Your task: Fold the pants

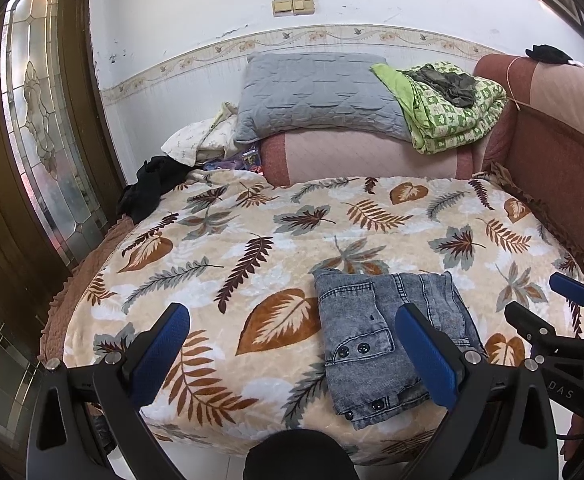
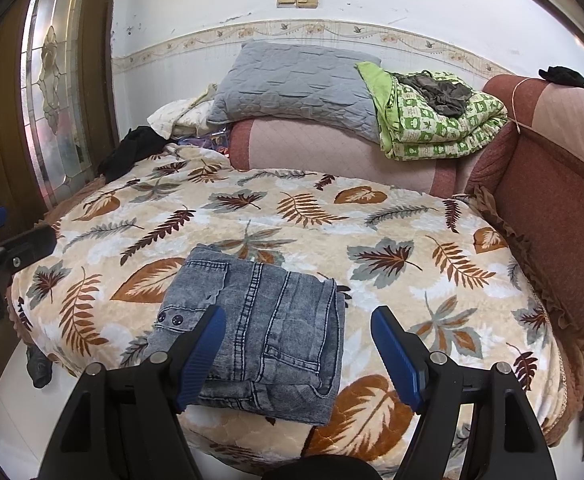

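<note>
**Jeans folded near the front edge of the bed**

We see the jeans [image 2: 260, 336] lying as a compact folded bundle on the leaf-print blanket [image 2: 371, 216], close to the bed's front edge. The denim is pale, washed blue, with a buttoned flap on one side and thick seams; the layers stack unevenly at the near end.

We judge the main risk to be the bundle sliding off that edge, or the top layer springing open, if a finger catches it.

Our left gripper [image 1: 292, 344] stands wide, nothing between its pads. Our right gripper [image 2: 297, 354] is wide too, poised over the bundle's near end without clamping it.

Behind lie a pillow [image 2: 288, 80] and a green quilt [image 2: 431, 124].
</note>
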